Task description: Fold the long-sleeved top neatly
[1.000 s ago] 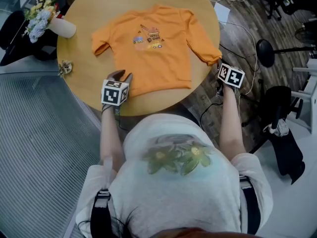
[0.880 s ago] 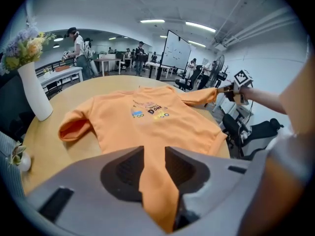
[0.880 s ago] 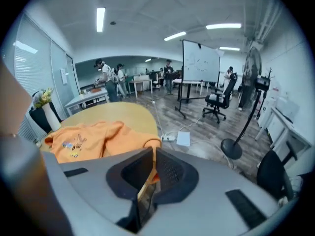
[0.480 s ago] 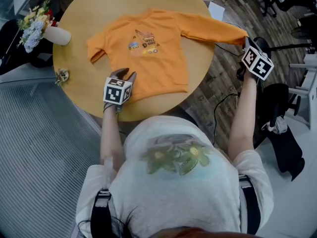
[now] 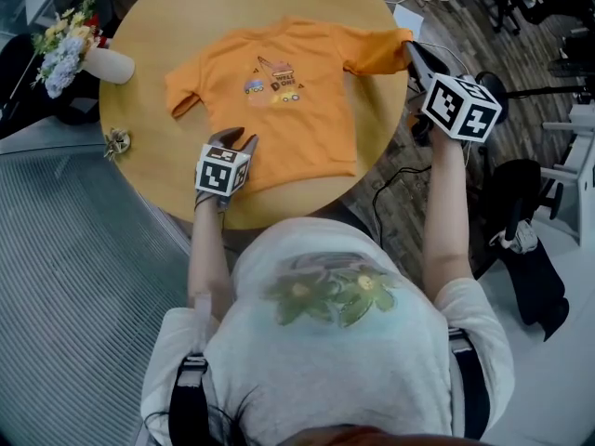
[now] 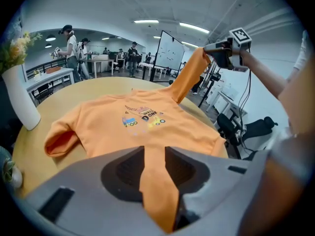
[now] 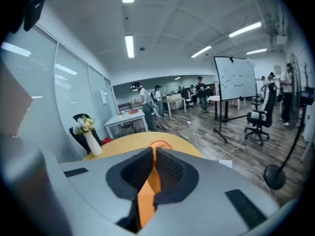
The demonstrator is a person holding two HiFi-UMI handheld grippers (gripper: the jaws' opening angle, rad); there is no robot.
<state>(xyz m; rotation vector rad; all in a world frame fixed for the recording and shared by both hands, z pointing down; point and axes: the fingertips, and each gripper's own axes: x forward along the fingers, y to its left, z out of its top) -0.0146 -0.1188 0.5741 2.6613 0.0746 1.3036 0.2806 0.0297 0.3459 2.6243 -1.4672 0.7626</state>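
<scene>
Centrally, the orange long-sleeved top (image 5: 279, 91) is spread print-up on the round wooden table (image 5: 158, 26). Its hem is clamped by the left gripper (image 5: 234, 141) below centre, and one sleeve cuff is pinched and held aloft by the right gripper (image 5: 412, 52) at upper right.

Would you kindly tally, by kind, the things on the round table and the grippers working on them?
Orange long-sleeved top: 1
White vase with flowers: 1
Small pale trinket: 1
Handheld grippers: 2, the left gripper and the right gripper, each shut on the top
Total: 5
</scene>
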